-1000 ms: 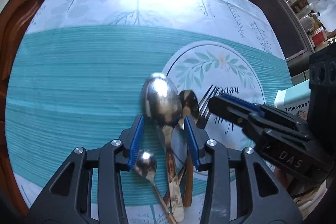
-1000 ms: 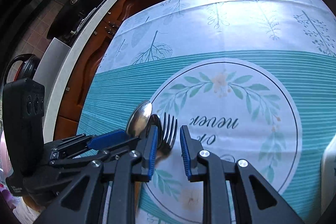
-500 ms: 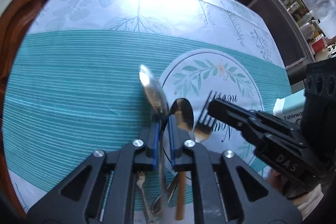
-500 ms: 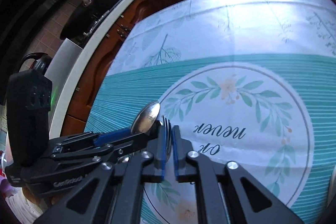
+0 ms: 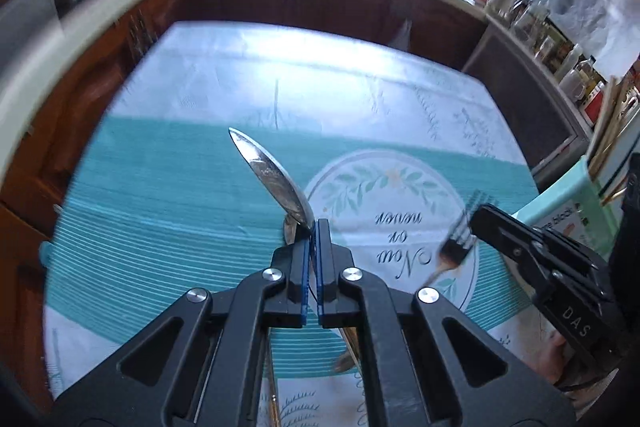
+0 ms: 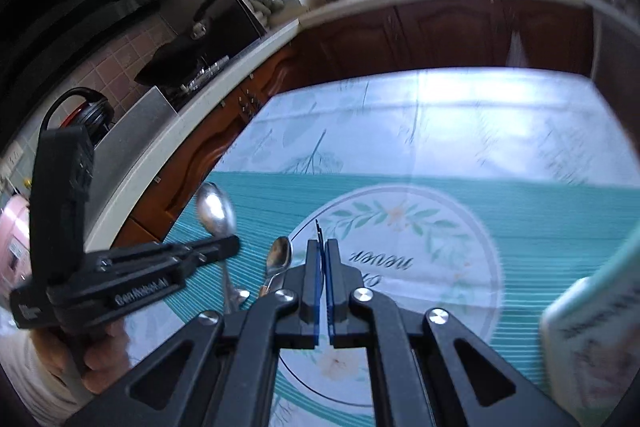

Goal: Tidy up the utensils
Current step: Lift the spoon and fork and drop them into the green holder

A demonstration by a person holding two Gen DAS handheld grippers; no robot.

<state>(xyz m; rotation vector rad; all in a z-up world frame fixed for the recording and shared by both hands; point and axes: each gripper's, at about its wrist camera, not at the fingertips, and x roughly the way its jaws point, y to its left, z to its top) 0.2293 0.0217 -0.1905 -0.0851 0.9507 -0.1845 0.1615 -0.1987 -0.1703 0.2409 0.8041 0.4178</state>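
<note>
left hand-held gripper (image 5: 314, 239): clenched on the neck of a large shiny steel spoon (image 5: 272, 175), whose bowl is raised edge-on above the worktop.
right hand-held gripper (image 6: 323, 251): clenched on a steel fork (image 5: 456, 247); in the right wrist view only the thin edge of the tines is seen between the blue pads, while the left wrist view shows the tines and a stained neck lifted off the cloth.
worktop (image 5: 168, 195): covered by a teal-striped and white leaf-print tablecloth with a round wreath motif.
progress: two utensils are judged to be picked up but not yet stowed; the task seems to be at an early or middle stage.
left to do: a smaller steel spoon (image 6: 280, 257) and at least one more utensil, partly hidden, are seen lying on the cloth near the hand-held grippers.
likely destination: a pale mint tableware box (image 5: 560, 203) at the right edge, near the fork; its inside cannot be seen.
writing: "now or never" is printed inside the wreath; "das" is read on the right hand-held gripper, "genrobot.ai" on the left one; the box label is blurred, and only "block" can be read.
</note>
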